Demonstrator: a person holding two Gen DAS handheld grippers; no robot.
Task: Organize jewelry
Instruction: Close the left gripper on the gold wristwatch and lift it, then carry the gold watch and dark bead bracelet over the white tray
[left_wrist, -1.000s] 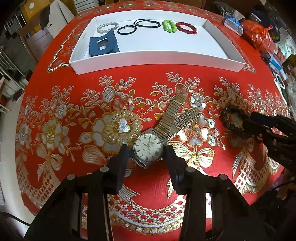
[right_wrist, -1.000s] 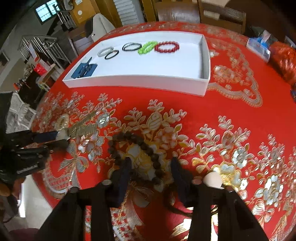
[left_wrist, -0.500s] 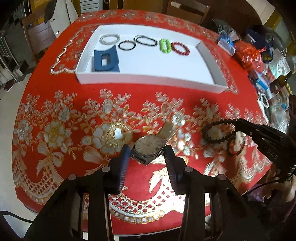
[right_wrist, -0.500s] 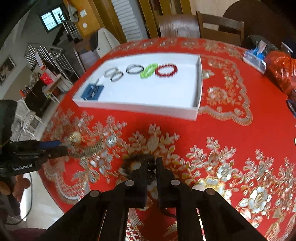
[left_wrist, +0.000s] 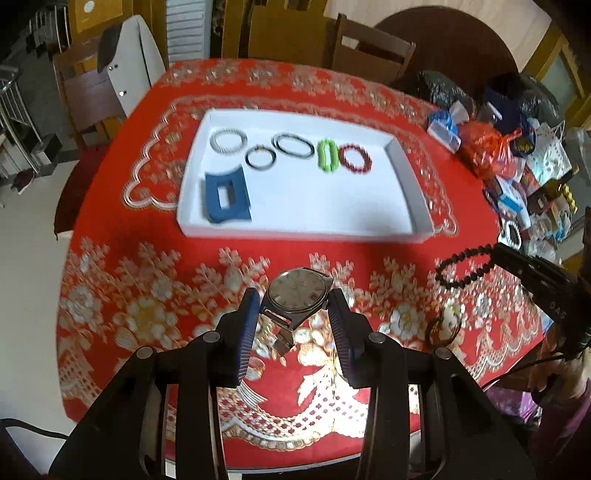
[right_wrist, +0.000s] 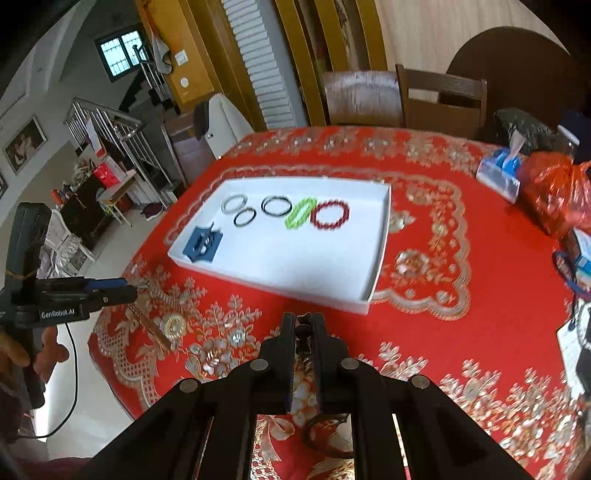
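My left gripper is shut on a silver watch and holds it above the red tablecloth; its metal strap hangs down. My right gripper is shut on a dark bead bracelet, which also shows in the left wrist view, lifted off the table. The white tray lies further back and holds a blue clip, a silver bracelet, two black rings, a green bracelet and a red bead bracelet.
A small dark ring lies on the cloth near the front right. Bags and boxes crowd the table's right side. Wooden chairs stand behind the table. A gold brooch lies on the cloth at the left.
Both grippers have risen from the table. The left one lifted the watch off the cloth. The right one shut on the dark bead bracelet and raised it.
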